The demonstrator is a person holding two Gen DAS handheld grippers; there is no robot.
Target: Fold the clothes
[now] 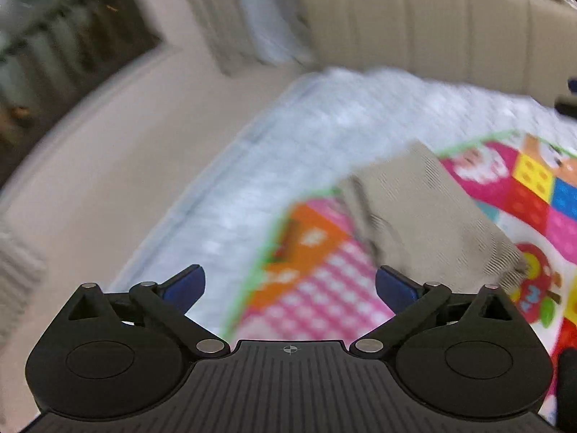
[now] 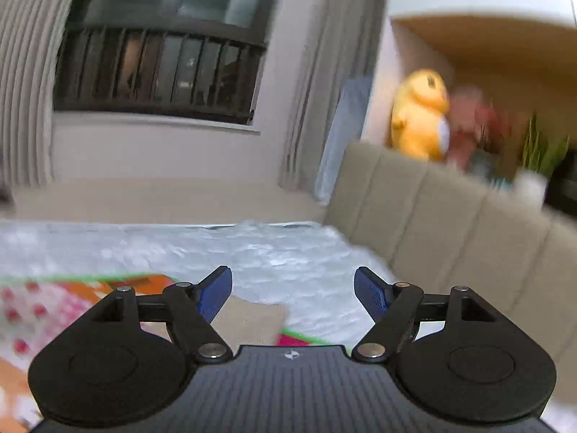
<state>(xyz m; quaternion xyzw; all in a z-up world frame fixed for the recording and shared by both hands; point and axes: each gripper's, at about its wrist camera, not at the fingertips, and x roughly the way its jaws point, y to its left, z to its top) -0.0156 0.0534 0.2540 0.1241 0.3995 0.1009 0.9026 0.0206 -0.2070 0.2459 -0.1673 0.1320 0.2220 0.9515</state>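
A beige knitted garment (image 1: 425, 213) lies flat on a colourful patterned play mat (image 1: 317, 285), folded into a rough rectangle. My left gripper (image 1: 290, 287) hovers above the mat, open, with its blue pads wide apart and nothing between them; the garment is just ahead and right of it. In the right wrist view a corner of the same beige garment (image 2: 252, 319) shows low between the fingers. My right gripper (image 2: 293, 290) is open and empty, raised above the bed and pointed toward the wall.
The mat lies on a pale grey-white bedspread (image 1: 288, 137). A beige padded headboard (image 2: 450, 223) stands at the right, with a yellow plush toy (image 2: 422, 115) and plants behind it. A window (image 2: 158, 43) with curtains is on the far wall.
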